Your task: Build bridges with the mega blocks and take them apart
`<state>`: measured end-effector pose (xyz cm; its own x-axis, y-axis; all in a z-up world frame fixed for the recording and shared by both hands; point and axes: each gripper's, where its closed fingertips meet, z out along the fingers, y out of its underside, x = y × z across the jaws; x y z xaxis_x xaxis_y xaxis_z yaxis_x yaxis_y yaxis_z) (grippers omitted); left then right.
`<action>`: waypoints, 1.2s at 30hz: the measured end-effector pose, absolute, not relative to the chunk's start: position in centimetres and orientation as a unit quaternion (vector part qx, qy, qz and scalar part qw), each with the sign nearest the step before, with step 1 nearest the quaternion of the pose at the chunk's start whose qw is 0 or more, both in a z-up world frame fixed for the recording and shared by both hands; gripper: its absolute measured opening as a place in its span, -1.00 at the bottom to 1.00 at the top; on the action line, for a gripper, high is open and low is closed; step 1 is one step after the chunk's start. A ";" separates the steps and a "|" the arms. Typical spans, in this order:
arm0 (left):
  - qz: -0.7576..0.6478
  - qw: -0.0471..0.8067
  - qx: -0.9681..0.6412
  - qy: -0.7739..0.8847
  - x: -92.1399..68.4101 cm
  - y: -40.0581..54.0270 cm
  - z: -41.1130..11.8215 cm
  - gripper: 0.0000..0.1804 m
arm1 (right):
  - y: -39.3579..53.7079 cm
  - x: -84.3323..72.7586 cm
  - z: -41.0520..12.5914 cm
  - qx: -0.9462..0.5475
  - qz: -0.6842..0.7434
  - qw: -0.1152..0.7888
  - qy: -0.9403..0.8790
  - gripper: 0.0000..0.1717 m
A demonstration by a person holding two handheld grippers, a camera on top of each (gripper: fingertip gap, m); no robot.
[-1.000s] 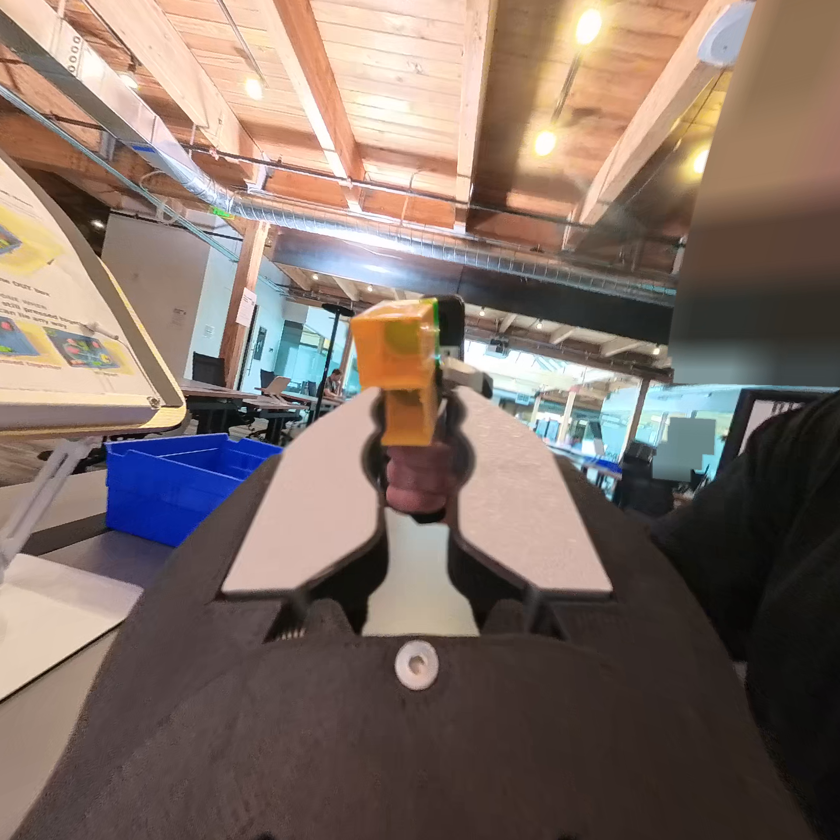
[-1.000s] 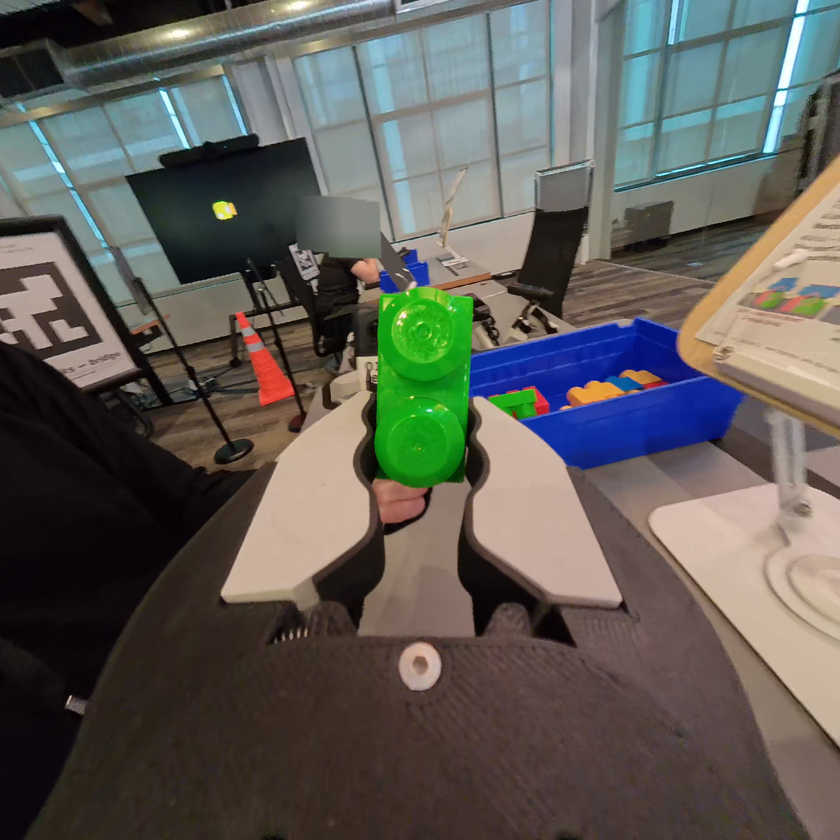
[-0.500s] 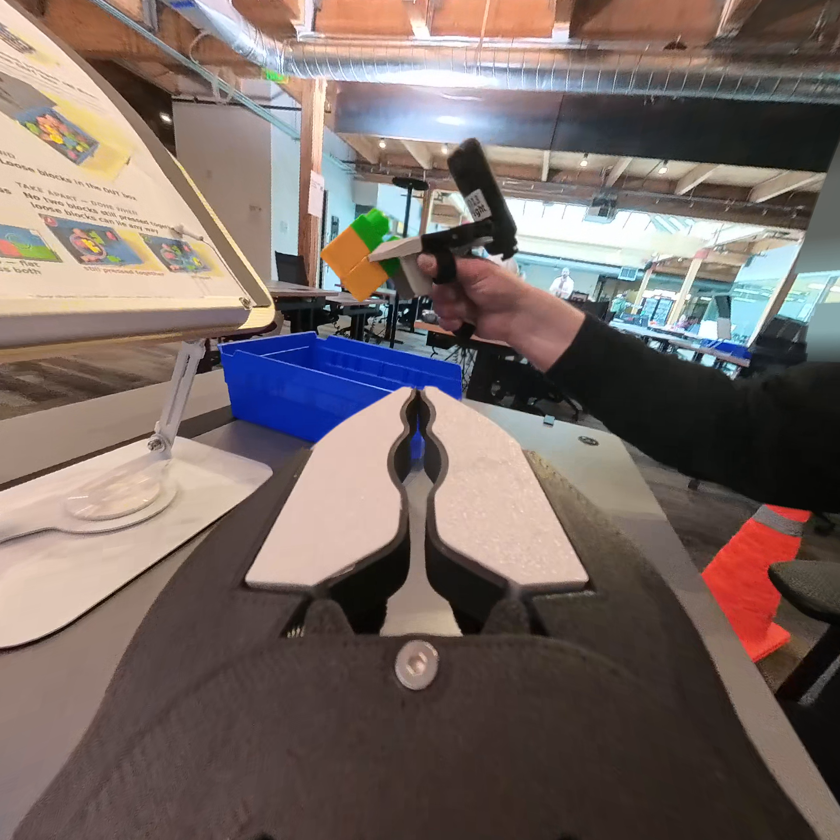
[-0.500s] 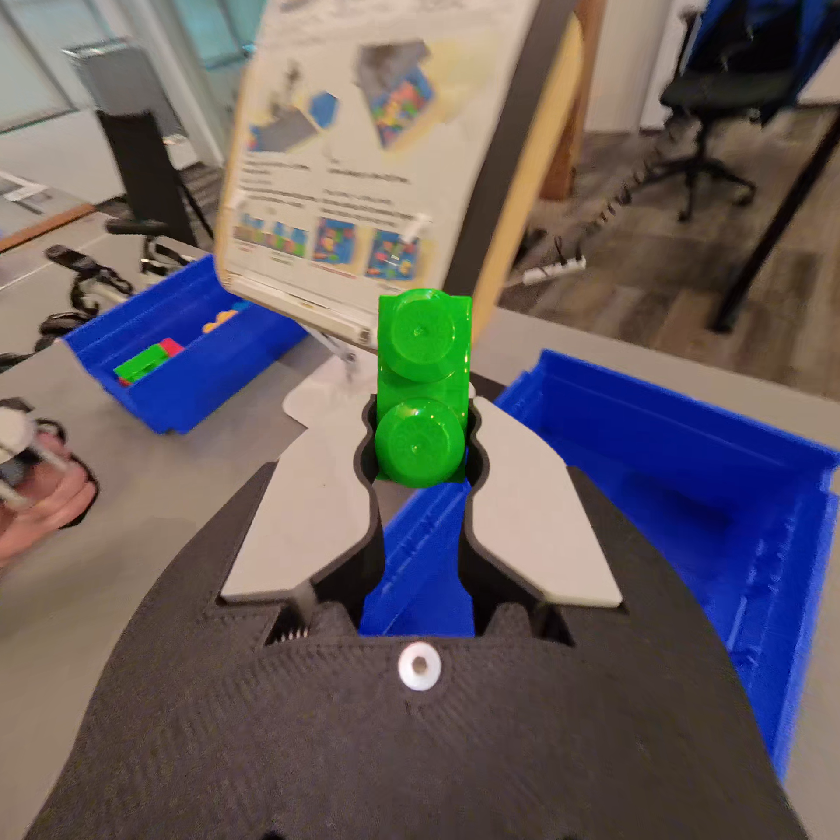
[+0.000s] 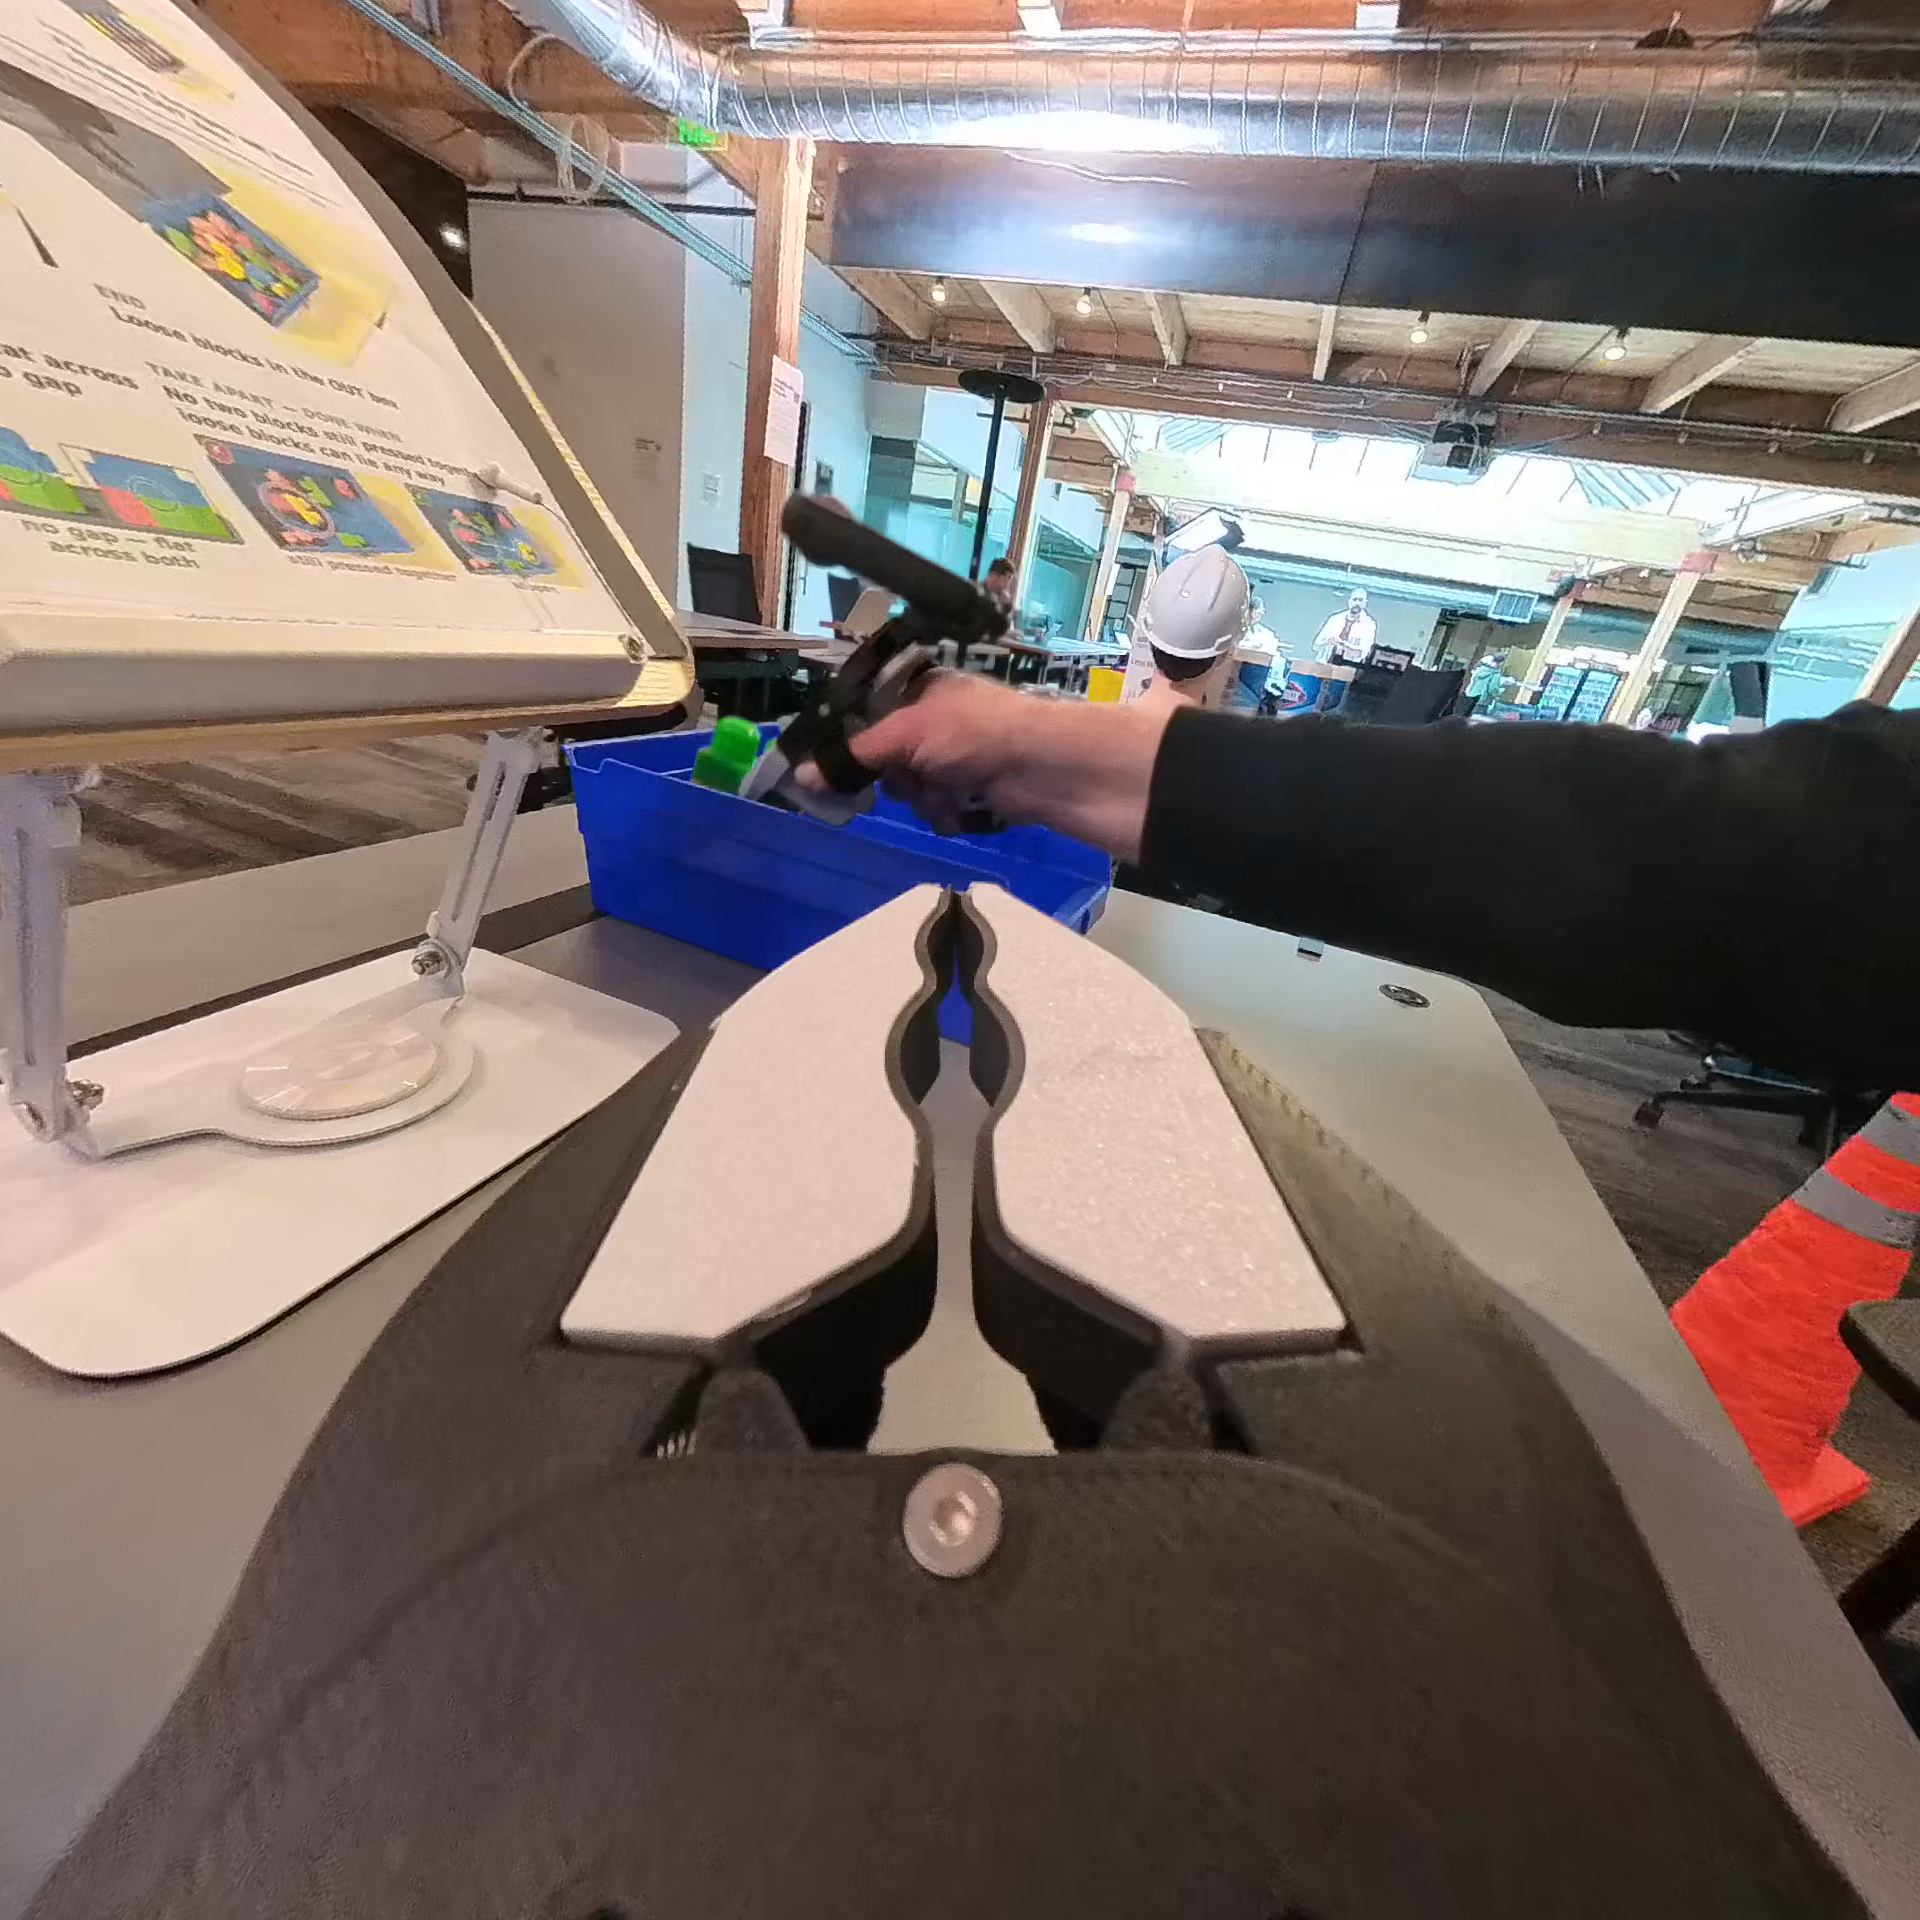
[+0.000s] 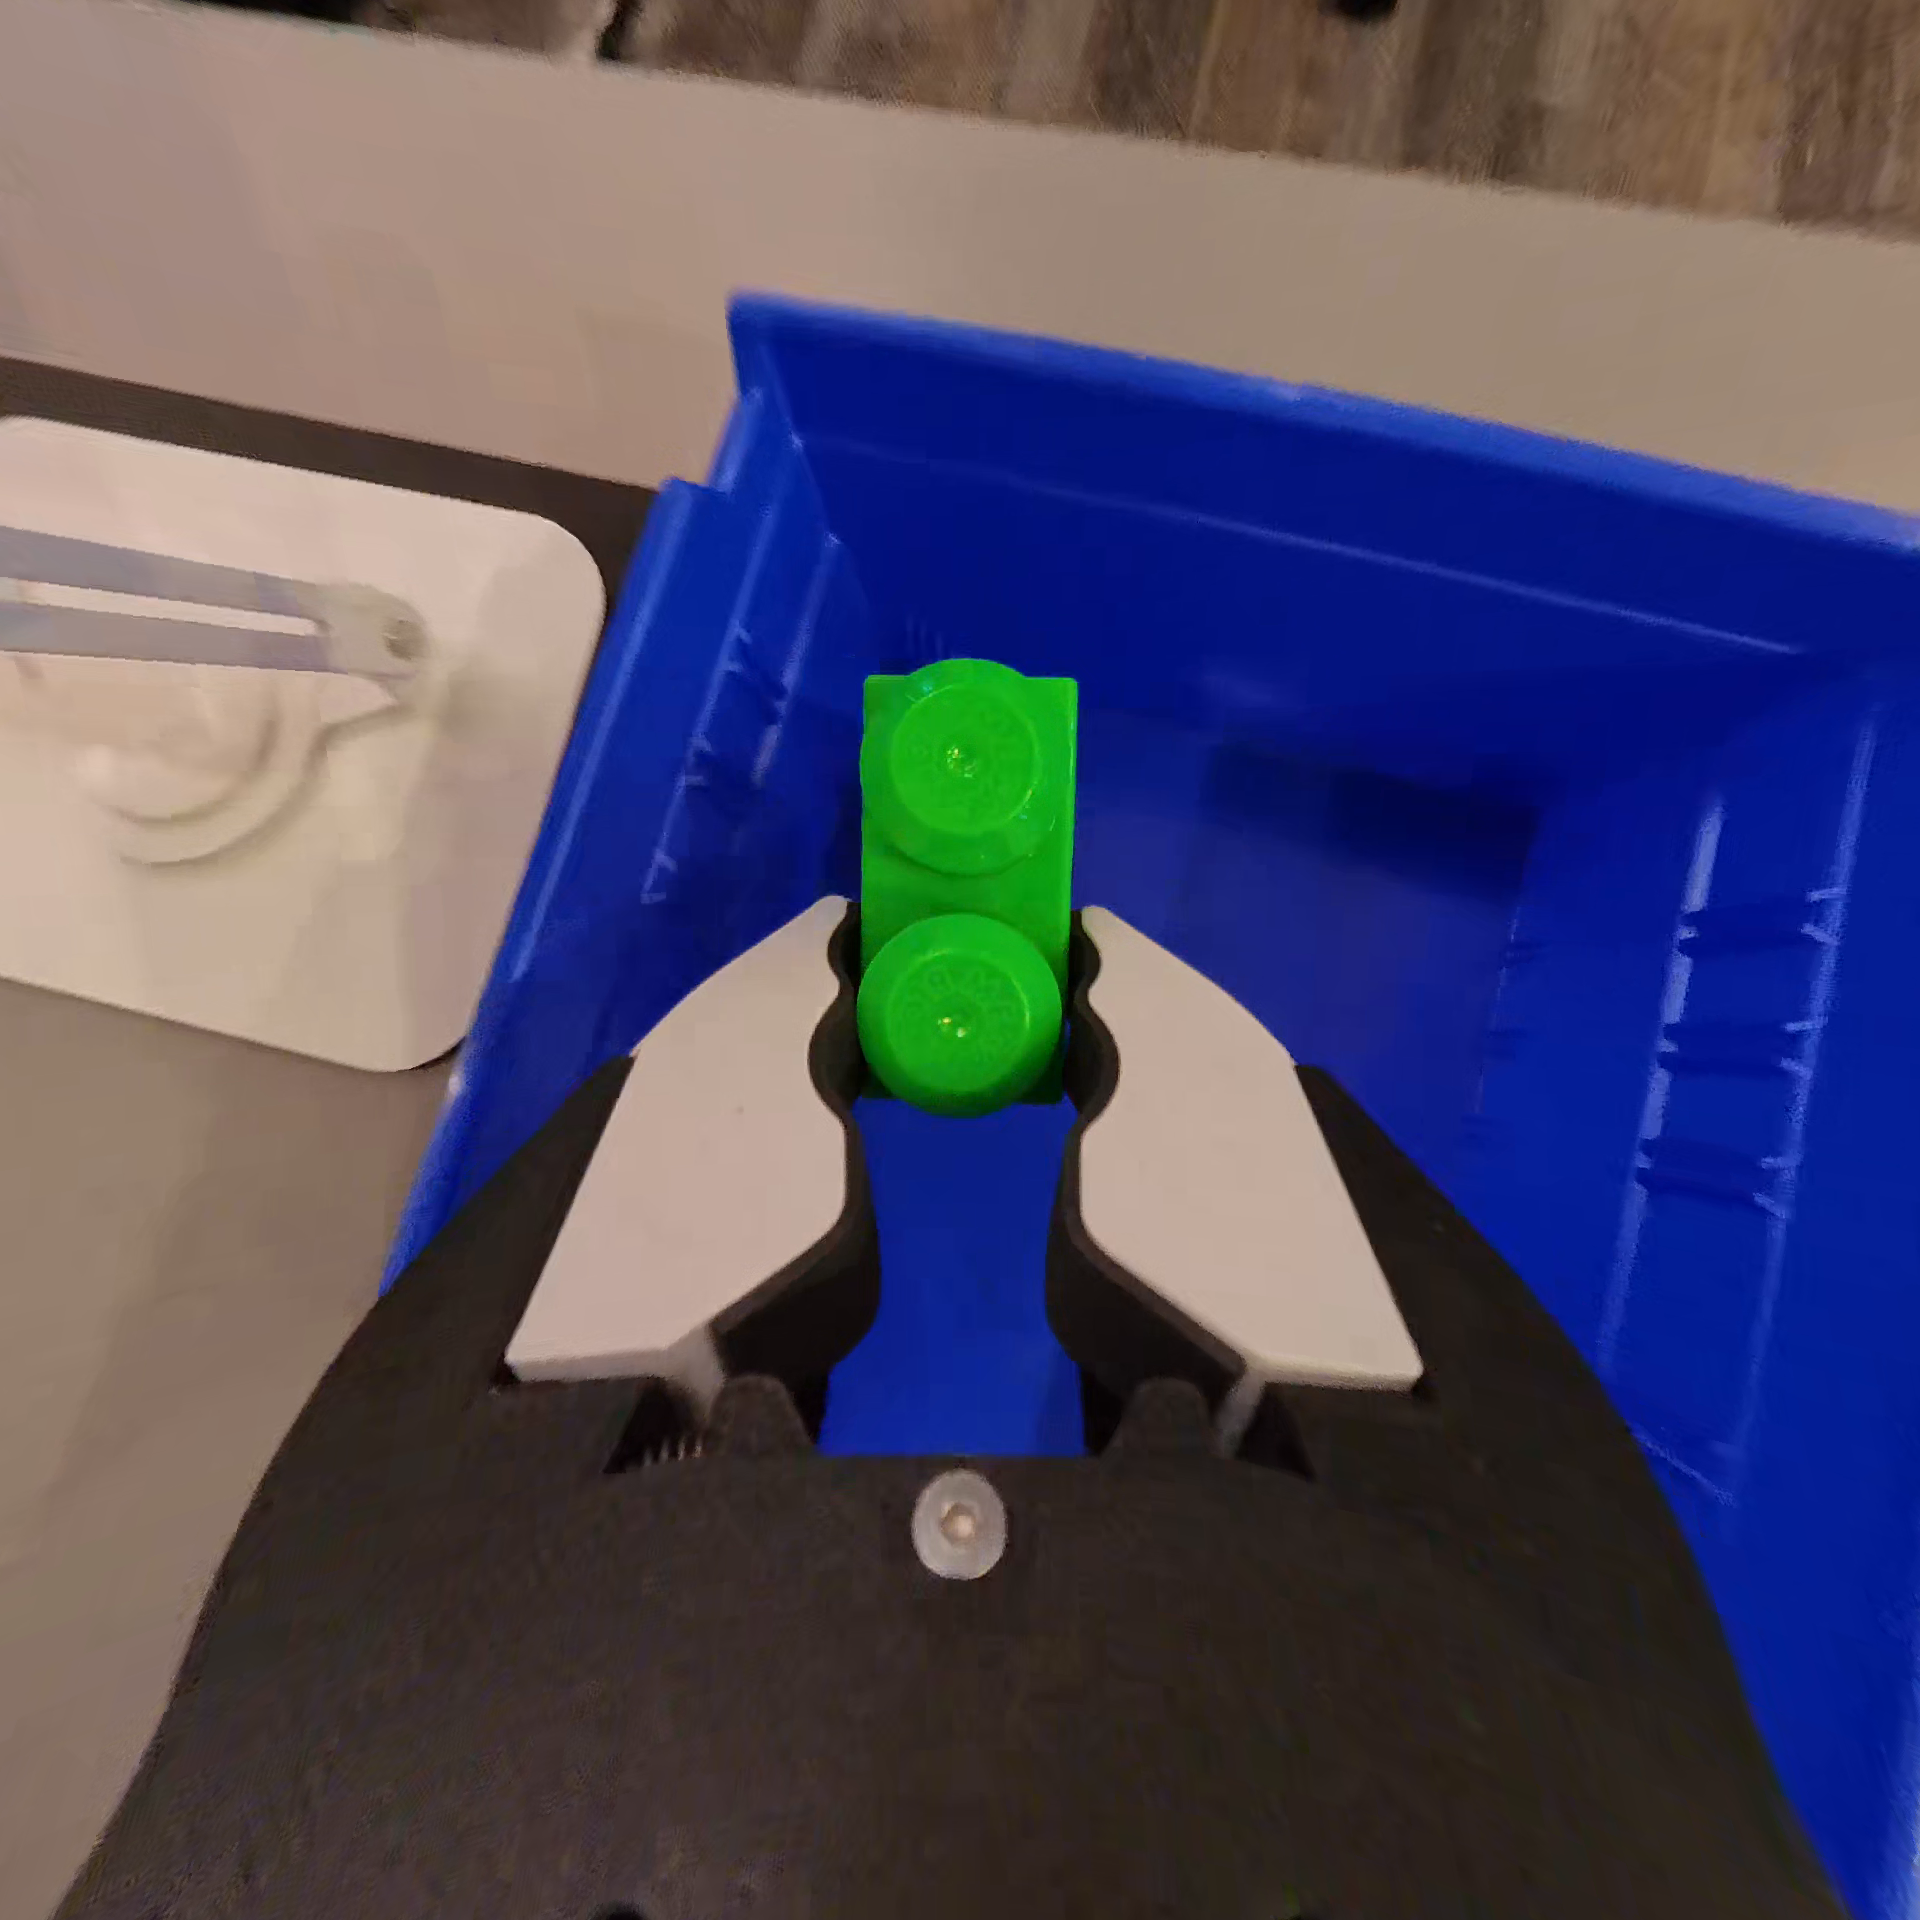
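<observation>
My left gripper (image 5: 954, 896) is shut and empty, low over the grey table (image 5: 1403, 1101), just short of the blue bin (image 5: 727, 883). My right gripper (image 6: 961, 930) is shut on a green two-stud mega block (image 6: 966, 821), with both pads pressed on its sides. It holds the block, studs toward the camera, inside the blue bin (image 6: 1351, 623). In the left wrist view a hand (image 5: 987, 748) holds the right gripper (image 5: 764, 774) tilted down into the bin, with the green block (image 5: 730, 750) at its tip. I cannot tell whether another block hangs behind the green one.
A tilted instruction board (image 5: 260, 416) stands at the left on a white stand base (image 5: 312, 1091), beside the bin; the base also shows in the right wrist view (image 6: 260, 727). An orange traffic cone (image 5: 1808, 1299) stands on the floor beyond the table's right edge. About 40 cm separates my left fingertips from my right.
My left gripper let go of the orange block, shut on air and dropped low over the table. My right gripper carried the green block away and down into the blue bin.
</observation>
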<state>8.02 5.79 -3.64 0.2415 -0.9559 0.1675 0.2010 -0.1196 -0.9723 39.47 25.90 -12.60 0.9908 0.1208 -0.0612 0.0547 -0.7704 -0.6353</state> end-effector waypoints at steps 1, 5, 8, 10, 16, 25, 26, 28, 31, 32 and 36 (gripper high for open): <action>-0.513 0.566 -0.546 0.343 8.0 5.8 -3.6 -1.00 | 26.1 39.6 -13.4 -0.944 0.039 0.324 -0.043 -0.57; -0.516 0.566 -0.549 0.335 7.8 6.2 -3.6 -1.00 | 26.7 39.8 -15.8 -0.956 0.002 0.290 -0.033 -0.57; -0.523 0.564 -0.551 0.324 7.5 6.4 -3.5 -1.00 | 27.1 40.0 -16.8 -0.961 -0.016 0.277 -0.015 -0.57; -0.524 0.566 -0.548 0.323 7.4 6.3 -3.3 -1.00 | 27.4 40.0 -16.9 -0.960 -0.014 0.281 0.000 -0.57; -0.525 0.568 -0.545 0.323 7.3 6.2 -3.0 -1.00 | 28.2 39.4 -16.8 -0.954 0.015 0.296 0.042 -0.57; -0.526 0.566 -0.544 0.327 7.5 6.1 -3.0 -1.00 | 28.7 38.6 -16.8 -0.949 0.048 0.310 0.037 -0.45; -0.525 0.566 -0.545 0.328 7.5 6.1 -3.1 -1.00 | 28.7 38.6 -16.7 -0.948 0.051 0.313 0.038 -0.44; -0.524 0.566 -0.546 0.328 7.5 6.1 -3.2 -1.00 | 28.5 38.5 -16.4 -0.945 0.060 0.319 0.033 -0.42; -0.525 0.565 -0.546 0.327 7.5 6.2 -3.2 -1.00 | 28.2 38.1 -15.6 -0.935 0.094 0.339 0.041 -0.43; -0.524 0.565 -0.546 0.328 7.5 6.2 -3.2 -1.00 | 28.0 38.0 -15.3 -0.933 0.099 0.344 0.041 -0.42; -0.521 0.568 -0.546 0.328 7.5 6.3 -3.2 -1.00 | 26.7 38.3 -12.5 -0.913 0.116 0.389 0.037 -0.47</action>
